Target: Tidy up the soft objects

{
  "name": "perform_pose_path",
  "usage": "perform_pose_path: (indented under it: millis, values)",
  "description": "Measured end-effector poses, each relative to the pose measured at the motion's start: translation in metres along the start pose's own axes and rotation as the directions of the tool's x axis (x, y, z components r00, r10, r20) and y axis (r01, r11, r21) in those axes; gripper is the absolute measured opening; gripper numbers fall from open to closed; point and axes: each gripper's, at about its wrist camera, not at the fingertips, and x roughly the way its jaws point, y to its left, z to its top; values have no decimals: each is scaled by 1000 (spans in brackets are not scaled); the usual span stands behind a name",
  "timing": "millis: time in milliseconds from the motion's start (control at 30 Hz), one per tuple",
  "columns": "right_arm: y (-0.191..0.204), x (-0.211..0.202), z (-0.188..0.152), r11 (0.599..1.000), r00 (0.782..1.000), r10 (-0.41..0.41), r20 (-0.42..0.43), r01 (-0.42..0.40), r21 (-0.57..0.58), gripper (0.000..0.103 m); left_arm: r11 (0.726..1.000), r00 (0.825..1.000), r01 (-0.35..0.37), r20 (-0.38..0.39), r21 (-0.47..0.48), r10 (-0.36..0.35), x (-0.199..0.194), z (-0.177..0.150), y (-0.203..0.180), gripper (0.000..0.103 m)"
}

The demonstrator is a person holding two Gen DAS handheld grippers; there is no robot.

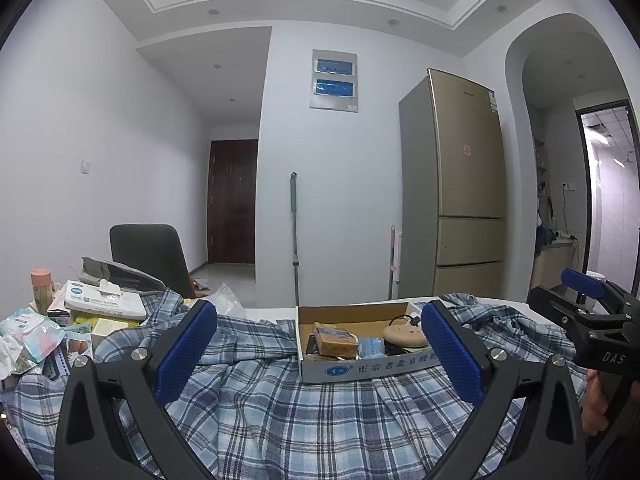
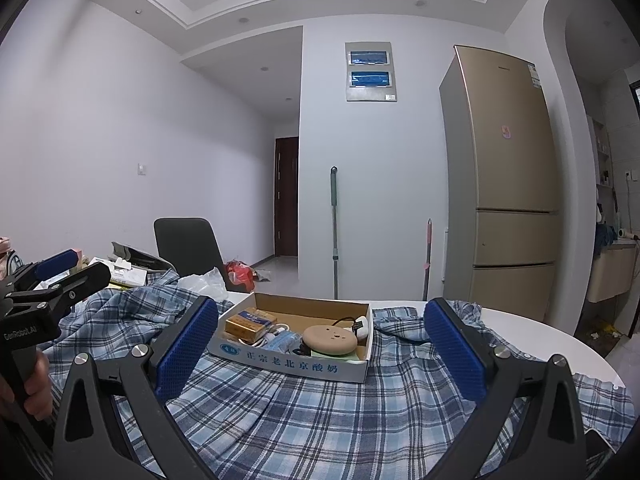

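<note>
Both tongs spread wide, nothing held. Left tongs (image 1: pixel 319 354) and right tongs (image 2: pixel 322 350) hover side by side just above the plaid shirt (image 1: pixel 280 412), both facing the far edge of the bench (image 2: pixel 560 336). The shirt is the soft thing here: it lies rumpled and spread across most of the bench, directly under and ahead of both tongs, with its long run going left-right across the view. A cardboard box (image 2: pixel 296 364) of small items sits on top of the shirt, straight ahead between each pair of fingers, pinning the cloth there. Clutter of packets (image 1: pixel 36 336) sits at the left edge. Neither hand is clearly nearer; the cloth is beneath both. Likely the box has to come off, or the cloth be pulled from its free near side, before any folding; can't tell collar or sleeves.
</note>
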Motion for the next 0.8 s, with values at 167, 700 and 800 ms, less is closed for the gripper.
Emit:
perform_pose_path:
  millis: [167,700,800]
  values:
    - [1,0,0,1000,1000,0,0,0,1,103,1000,1000,-1,1,6,1,-1,1,0,103]
    - [1,0,0,1000,1000,-8,-4,8,-1,103,1000,1000,-6,1,5,6,-1,1,1,103]
    - [1,0,0,1000,1000,-7,-5,7,-2,103,1000,1000,-6,3,6,6,-2,1,1,103]
